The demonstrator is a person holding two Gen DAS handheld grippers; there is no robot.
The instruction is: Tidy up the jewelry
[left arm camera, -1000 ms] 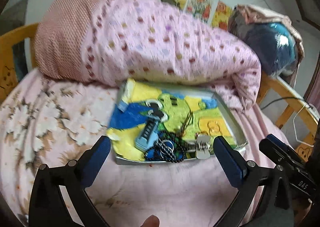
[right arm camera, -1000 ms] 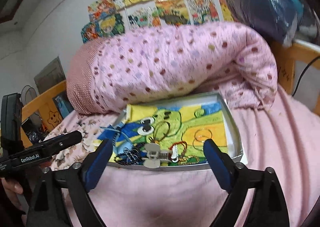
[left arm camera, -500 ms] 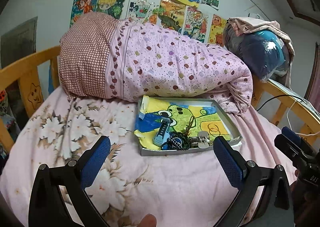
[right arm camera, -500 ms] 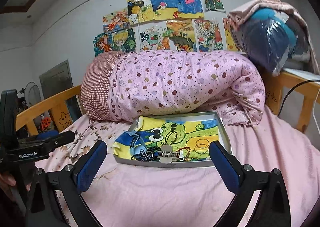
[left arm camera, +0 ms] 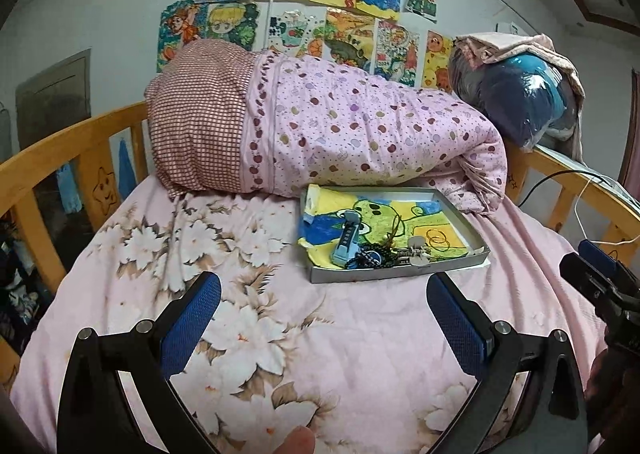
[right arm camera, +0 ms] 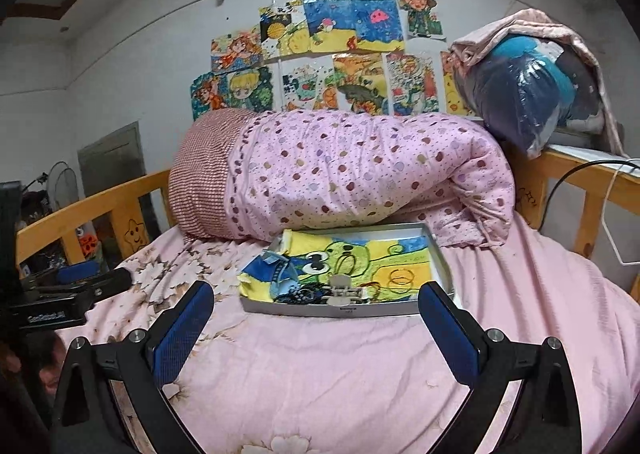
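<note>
A shallow grey tray lies on the pink bed, lined with a yellow, green and blue cartoon drawing. Inside it, along the near edge, lie a light-blue clasp piece, a dark beaded bracelet, a silver hair clip and thin gold rings. My left gripper is open, well short of the tray and empty. My right gripper is open too, its fingers framing the tray from a distance.
A rolled pink spotted quilt lies right behind the tray. Wooden bed rails run along both sides. A bagged blue bundle sits at the far right corner, with cables beside it. Flowered pink bedsheet spreads left of the tray.
Both grippers have pulled back and up from the tray, which now looks smaller and farther. Both stay open. The items in the tray have not moved.
</note>
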